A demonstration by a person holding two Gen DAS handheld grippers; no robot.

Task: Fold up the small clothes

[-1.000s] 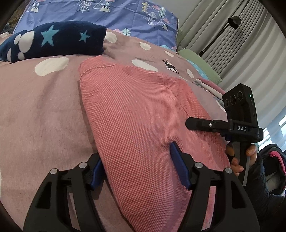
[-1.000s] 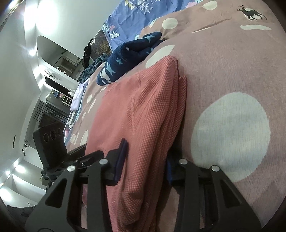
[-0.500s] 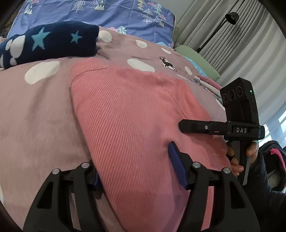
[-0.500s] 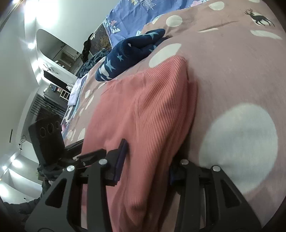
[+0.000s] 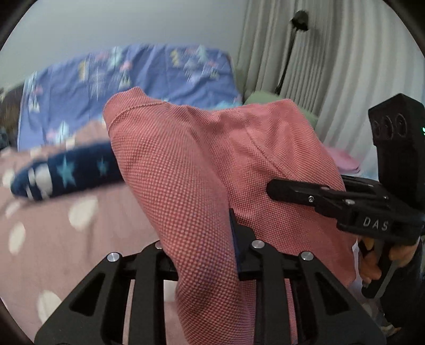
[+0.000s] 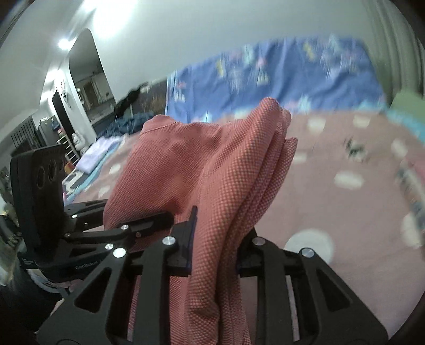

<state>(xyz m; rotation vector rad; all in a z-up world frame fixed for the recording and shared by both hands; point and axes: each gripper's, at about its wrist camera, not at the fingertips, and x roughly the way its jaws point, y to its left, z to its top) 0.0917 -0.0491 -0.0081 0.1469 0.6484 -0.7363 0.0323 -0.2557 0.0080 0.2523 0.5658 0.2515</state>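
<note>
A folded pink knit garment hangs lifted above the bed, held at its near edge by both grippers. My left gripper is shut on its left side. My right gripper is shut on its right side, where several layers bunch together. In the left wrist view the right gripper shows at the right, against the cloth. In the right wrist view the left gripper shows at the left. The garment's far end stands up in front of the cameras and hides part of the bed.
A pink bedspread with white dots lies below. A folded navy garment with stars lies at the back left. A blue patterned pillow is against the wall. Curtains and a floor lamp stand at the right.
Both grippers have closed on the garment's near edge and lifted it off the bed. The views have tilted upward and the background is blurred with motion.
</note>
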